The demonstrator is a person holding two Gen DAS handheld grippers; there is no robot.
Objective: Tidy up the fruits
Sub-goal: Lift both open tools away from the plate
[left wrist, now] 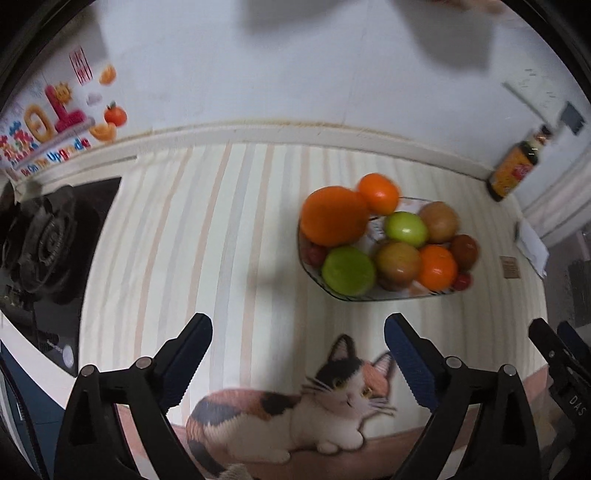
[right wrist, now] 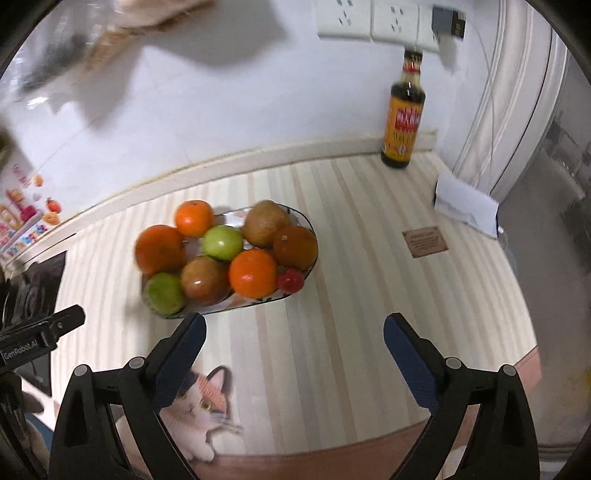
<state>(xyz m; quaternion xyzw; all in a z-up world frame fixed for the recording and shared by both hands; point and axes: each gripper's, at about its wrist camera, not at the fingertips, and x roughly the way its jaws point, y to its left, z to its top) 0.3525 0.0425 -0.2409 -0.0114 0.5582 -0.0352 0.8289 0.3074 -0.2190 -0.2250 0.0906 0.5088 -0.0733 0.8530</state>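
A glass plate (left wrist: 369,296) on the striped mat holds several fruits: a big orange (left wrist: 334,216), smaller oranges (left wrist: 379,192), green apples (left wrist: 348,271), brownish fruits (left wrist: 399,260) and small red ones (left wrist: 462,281). The plate also shows in the right wrist view (right wrist: 236,304), piled with the same fruits (right wrist: 253,273). My left gripper (left wrist: 298,328) is open and empty, hanging above the mat in front of the plate. My right gripper (right wrist: 294,328) is open and empty, just in front of and right of the plate.
A dark sauce bottle (right wrist: 402,110) stands at the back wall by wall sockets (right wrist: 373,18). A gas stove (left wrist: 48,236) lies left of the mat. White folded paper (right wrist: 465,205) and a brown label (right wrist: 424,242) lie right. A cat picture (left wrist: 295,406) marks the mat's front.
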